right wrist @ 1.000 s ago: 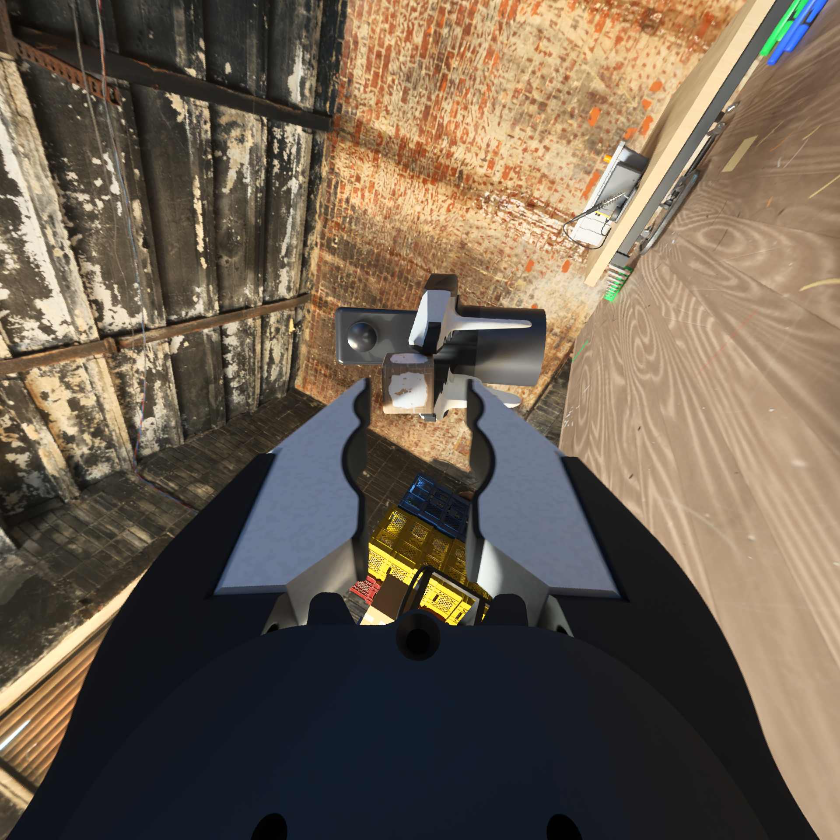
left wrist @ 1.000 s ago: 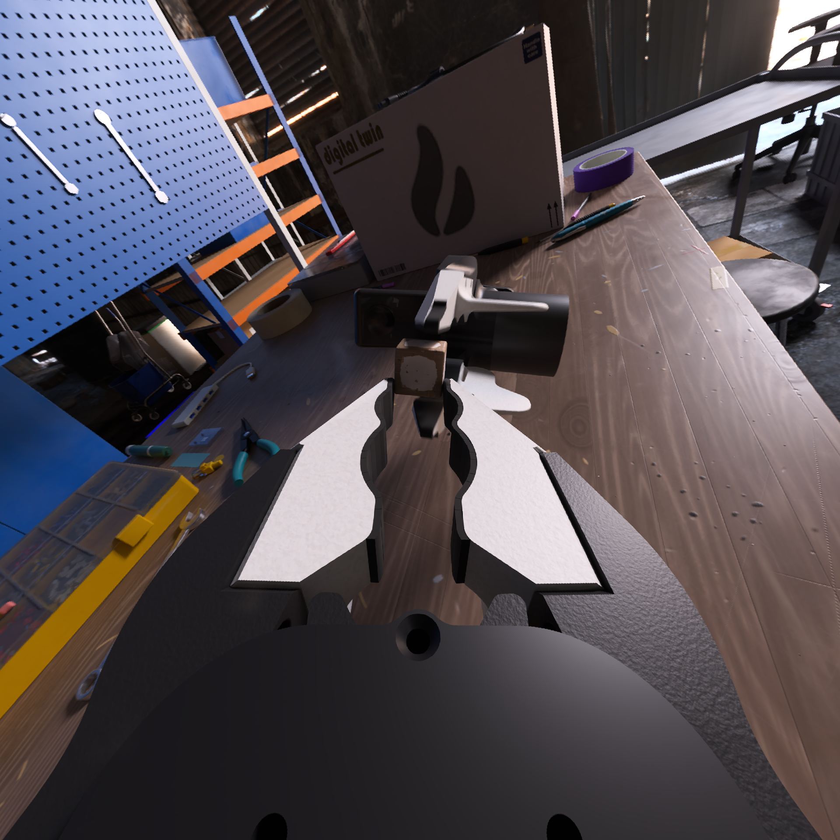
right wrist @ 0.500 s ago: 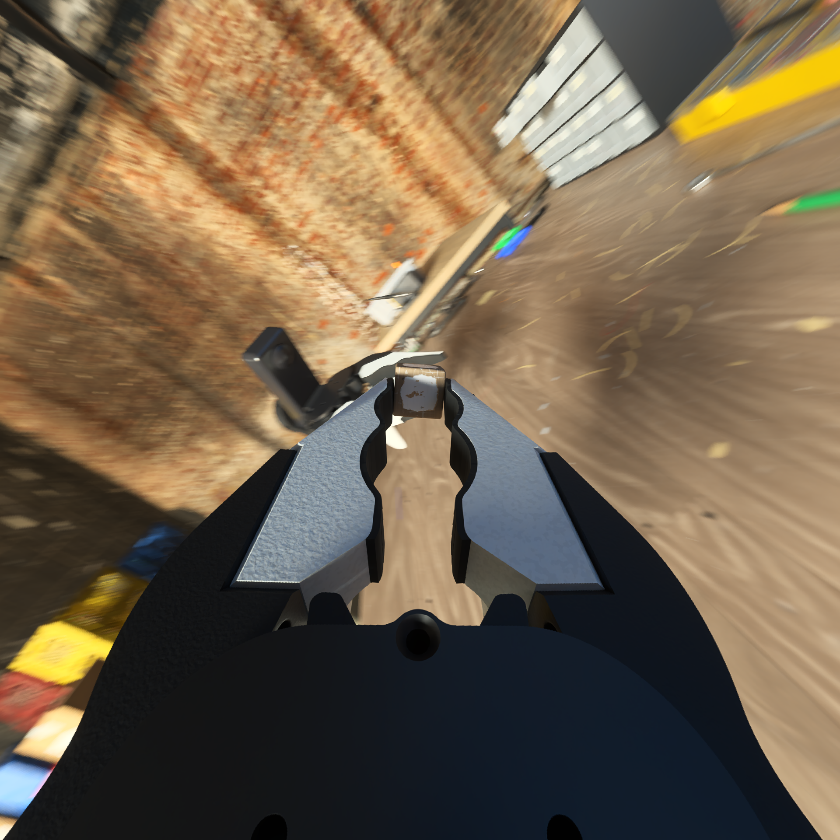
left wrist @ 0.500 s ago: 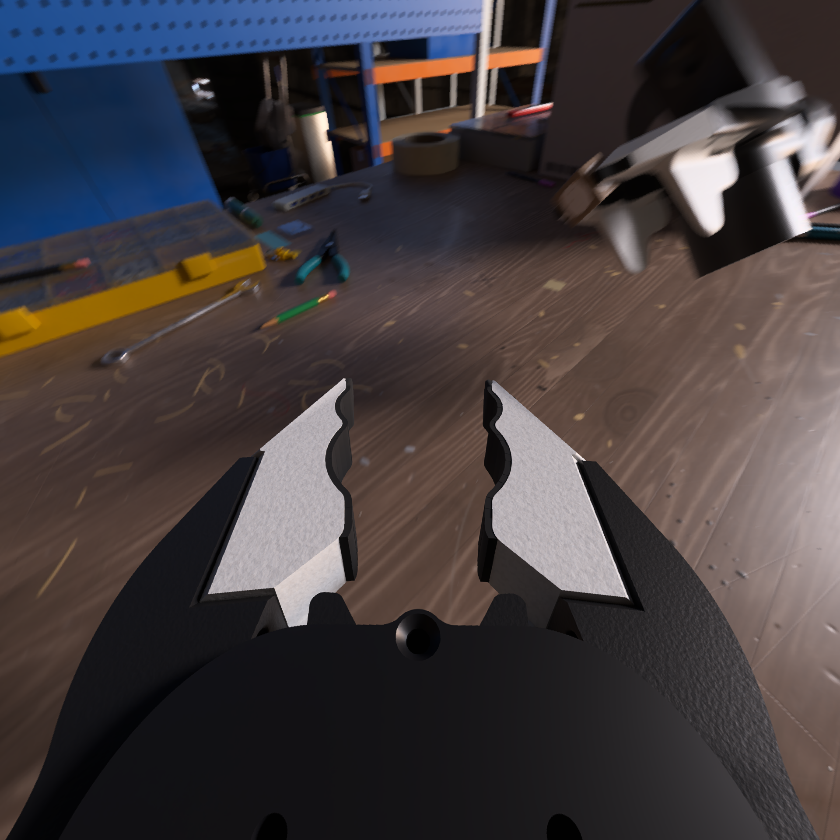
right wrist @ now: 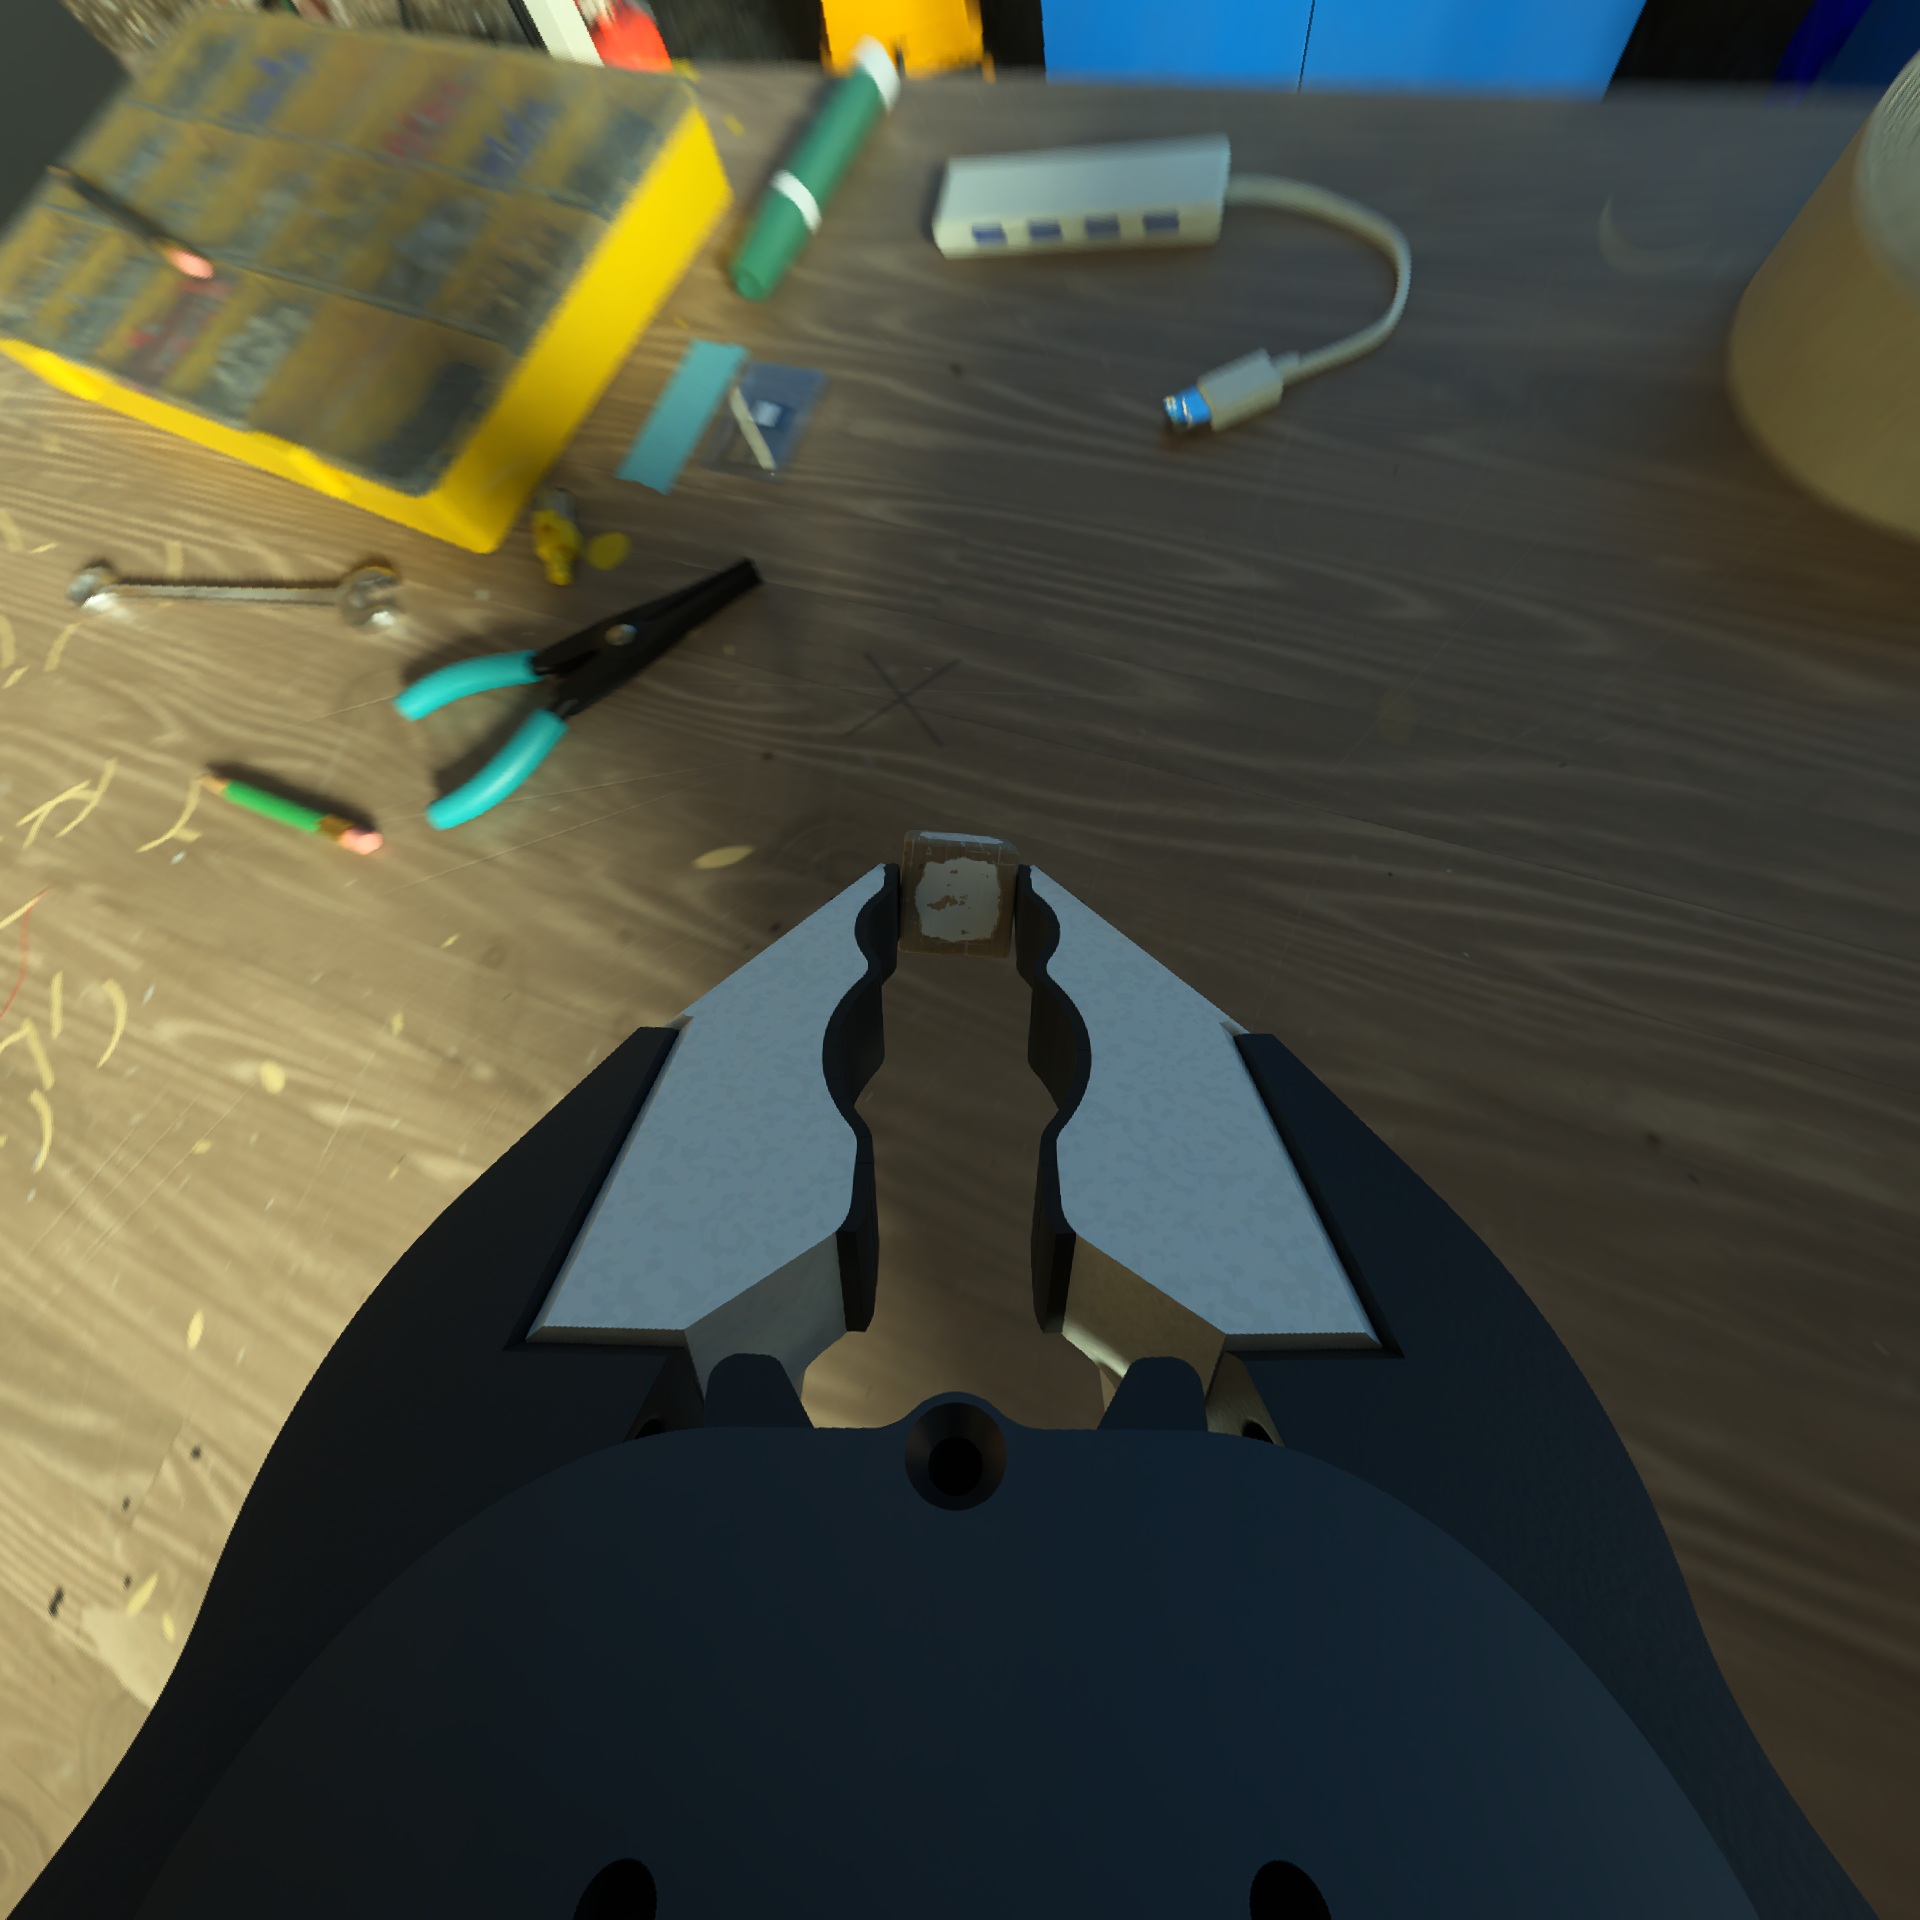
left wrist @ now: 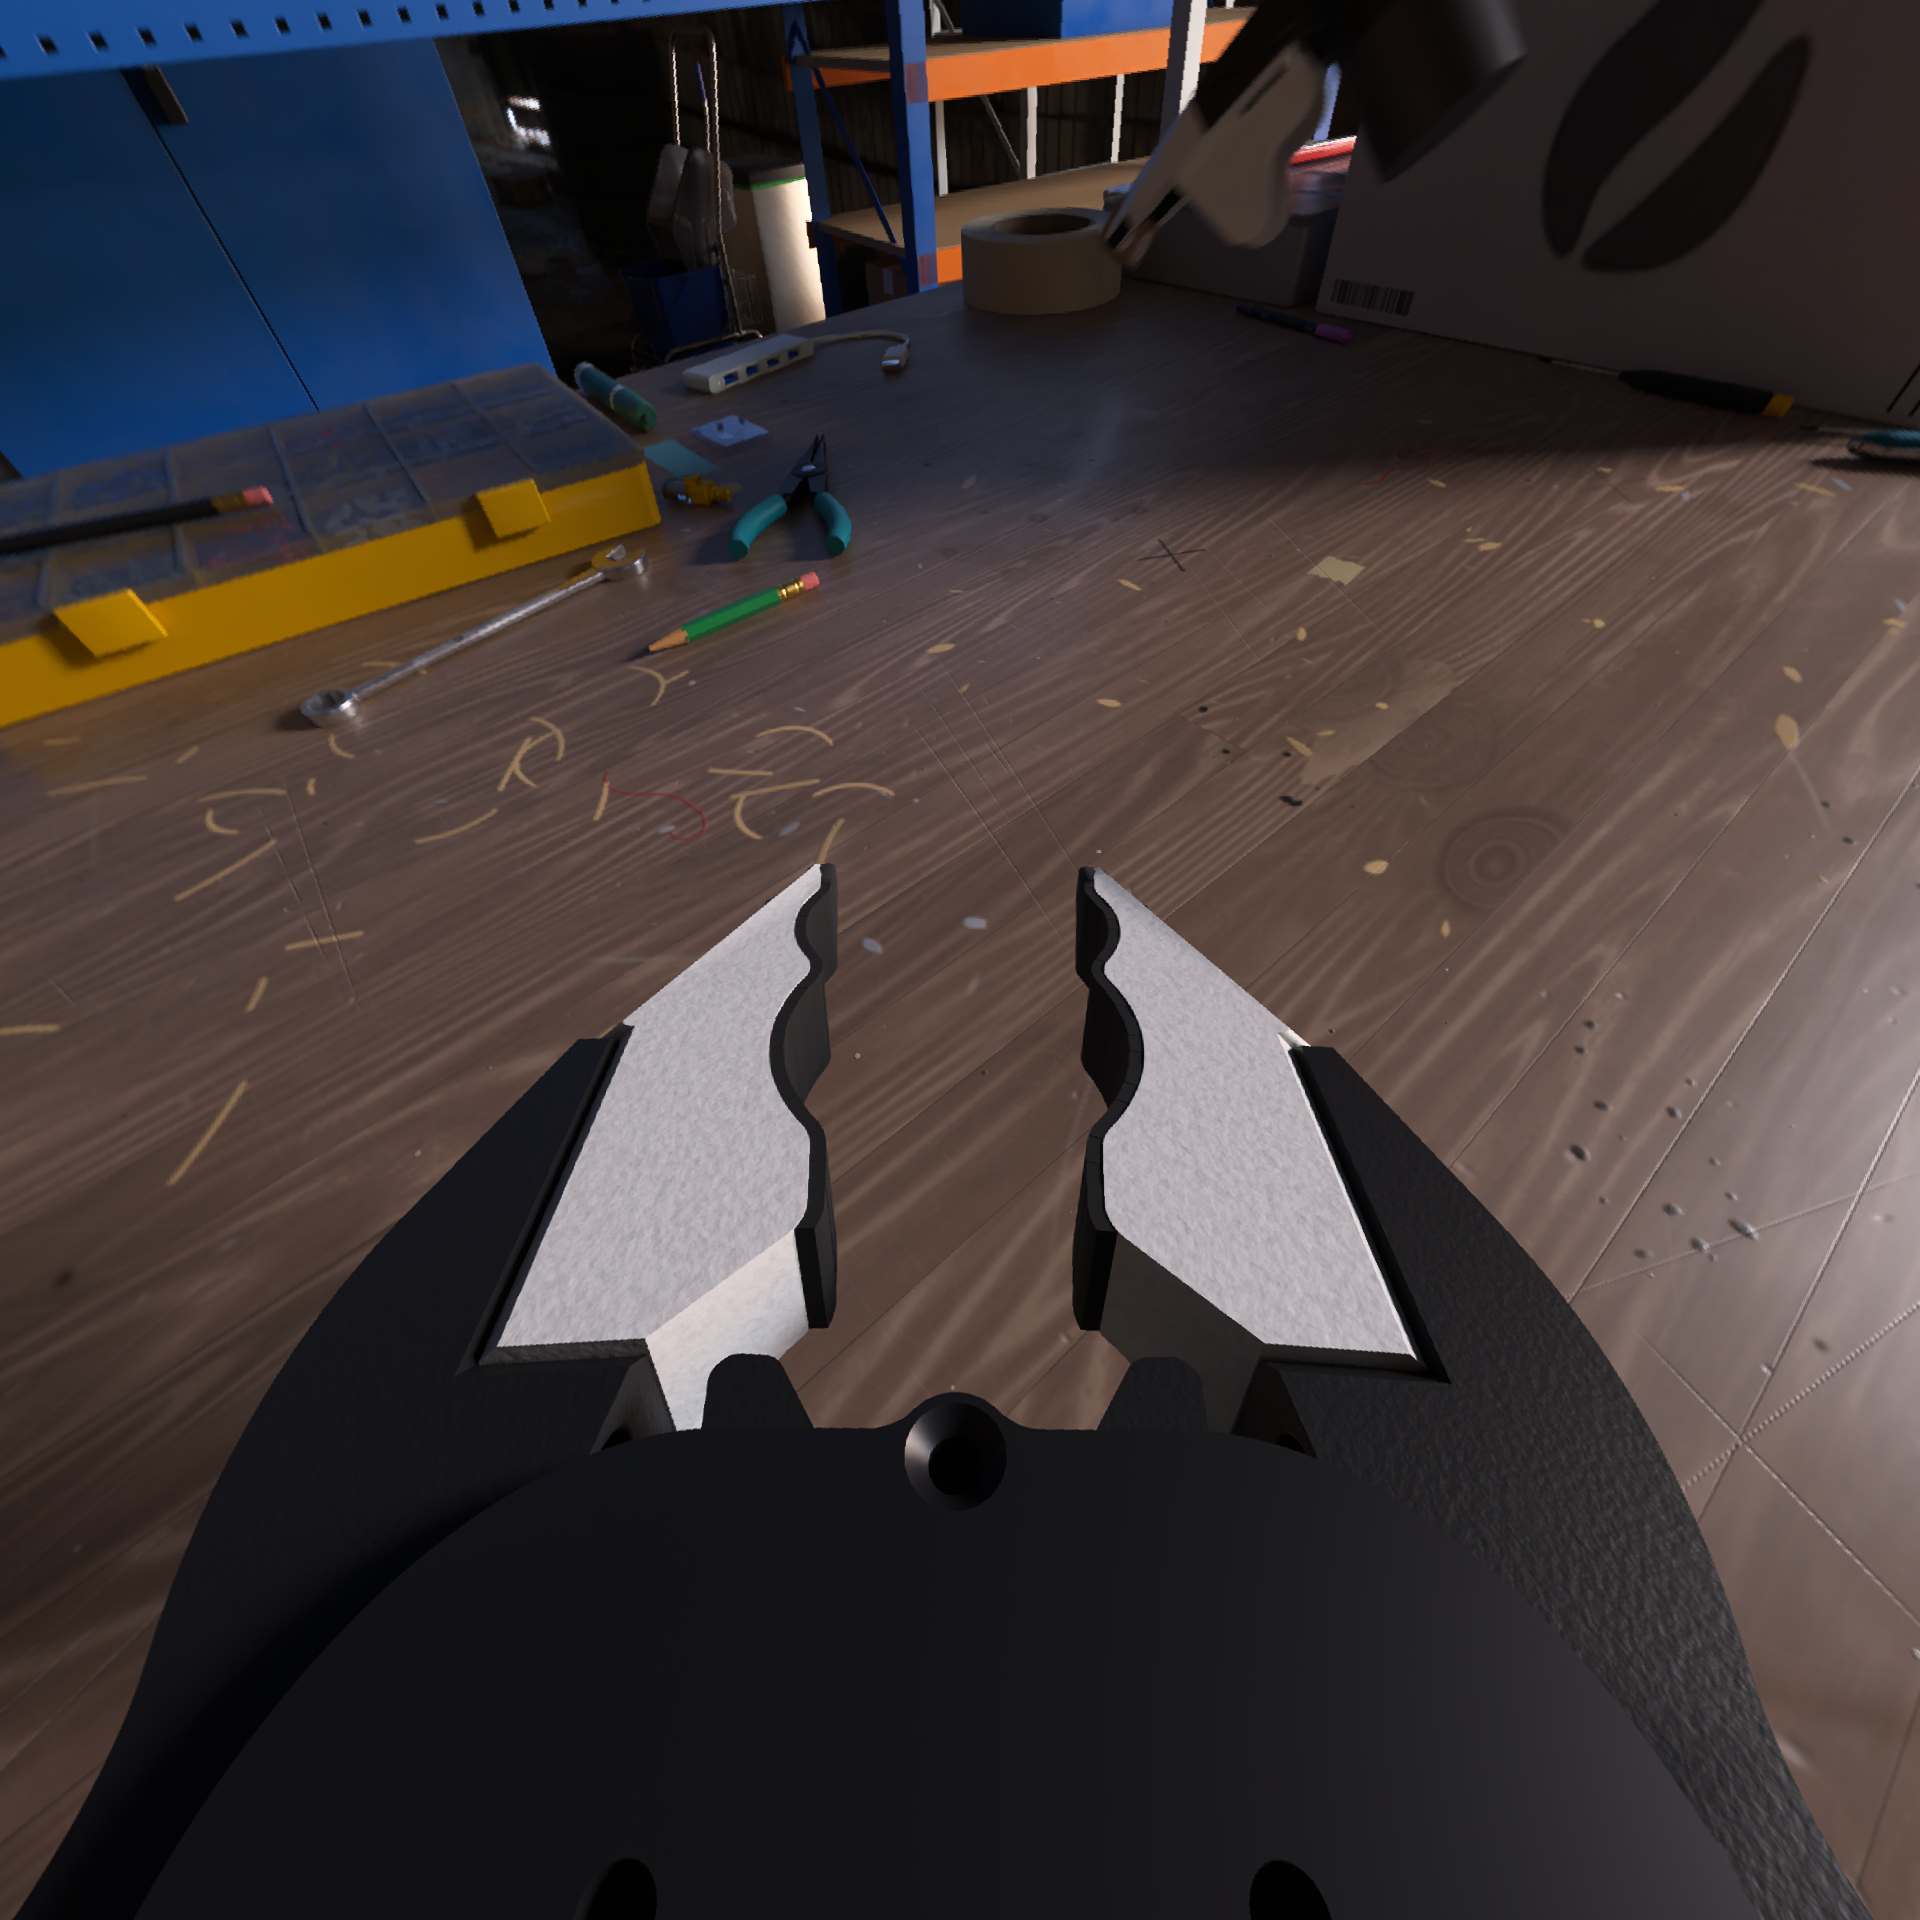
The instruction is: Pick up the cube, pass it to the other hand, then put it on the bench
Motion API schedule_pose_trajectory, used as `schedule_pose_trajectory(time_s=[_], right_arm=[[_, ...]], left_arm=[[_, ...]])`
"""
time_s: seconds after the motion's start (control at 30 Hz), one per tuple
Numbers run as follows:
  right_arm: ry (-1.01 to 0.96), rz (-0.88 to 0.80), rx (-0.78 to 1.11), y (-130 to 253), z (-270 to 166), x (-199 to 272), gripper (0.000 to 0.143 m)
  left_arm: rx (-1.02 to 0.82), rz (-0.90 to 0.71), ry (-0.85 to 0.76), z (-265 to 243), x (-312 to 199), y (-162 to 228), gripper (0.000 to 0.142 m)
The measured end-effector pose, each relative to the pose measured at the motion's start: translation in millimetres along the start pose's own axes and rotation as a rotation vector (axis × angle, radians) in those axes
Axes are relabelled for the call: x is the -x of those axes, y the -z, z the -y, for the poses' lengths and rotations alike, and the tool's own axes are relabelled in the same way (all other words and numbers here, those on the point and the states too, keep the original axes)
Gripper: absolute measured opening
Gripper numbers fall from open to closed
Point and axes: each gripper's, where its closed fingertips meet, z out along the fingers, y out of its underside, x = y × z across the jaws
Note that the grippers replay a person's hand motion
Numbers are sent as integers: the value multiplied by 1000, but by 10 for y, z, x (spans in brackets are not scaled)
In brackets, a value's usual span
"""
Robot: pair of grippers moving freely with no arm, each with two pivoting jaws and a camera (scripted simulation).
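Note:
The cube [right wrist: 956,902] is small, brown and worn, with a pale patch on its near face. My right gripper [right wrist: 956,896] is shut on it at the fingertips and holds it above the wooden bench [right wrist: 1351,831], pointing down at the top. My left gripper [left wrist: 954,894] is open and empty, low over the bench [left wrist: 1351,935]. The right gripper [left wrist: 1247,156] also shows blurred at the top right of the left wrist view, in front of a tape roll; the cube cannot be made out there.
A yellow parts organiser [right wrist: 343,291], teal-handled pliers [right wrist: 561,686], a wrench [right wrist: 239,592], a green pencil [right wrist: 291,810], a green marker [right wrist: 821,166] and a USB hub [right wrist: 1081,197] lie ahead of the right gripper. A tan tape roll [left wrist: 1039,260] and a large carton [left wrist: 1662,187] stand at the back.
The cube passed from my left gripper to my right, which shut on it. The left gripper opened and drew back low over the bench. The right gripper swung to point down at the bench.

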Motion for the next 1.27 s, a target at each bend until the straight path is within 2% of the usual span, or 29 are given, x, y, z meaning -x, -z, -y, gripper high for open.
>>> schedule_pose_trajectory(time_s=[0.1,0.23,0.3,0.5,0.67,0.7,0.77,0.8,0.93,1.03,1.1,1.17,1.2,1.27], right_arm=[[-63,-2,94,-418,13,-167,22],[1,-55,204,-734,-59,-160,22],[3,-24,239,-853,-102,-62,22],[30,-67,256,-1029,-127,-31,22],[-75,41,190,-1046,-122,-17,21],[-94,61,171,-994,-99,-15,22],[-98,74,88,-741,36,8,49],[-85,78,23,-536,125,57,57],[16,111,-348,605,298,600,63],[65,286,-431,1115,-179,1425,63],[62,457,-372,1156,-697,2014,65],[52,550,-306,1033,-1201,2435,68],[60,548,-286,952,-1404,2553,68],[197,468,-246,844,-1651,2650,68]], left_arm=[[-3,23,-63,15,-23,21,39],[12,49,-128,-24,-35,36,33],[16,41,-126,-41,-50,33,33],[30,27,-126,-68,-74,29,34],[39,22,-131,-82,-89,5,34],[42,25,-132,-85,-84,3,34],[42,37,-129,-85,-66,7,34],[41,42,-125,-83,-52,12,34],[39,83,-98,-72,45,34,34],[57,107,-59,-90,119,28,34],[66,120,-42,-94,155,23,35],[72,137,-31,-96,181,25,35],[77,143,-29,-99,189,30,35],[84,151,-34,-107,196,46,35]])
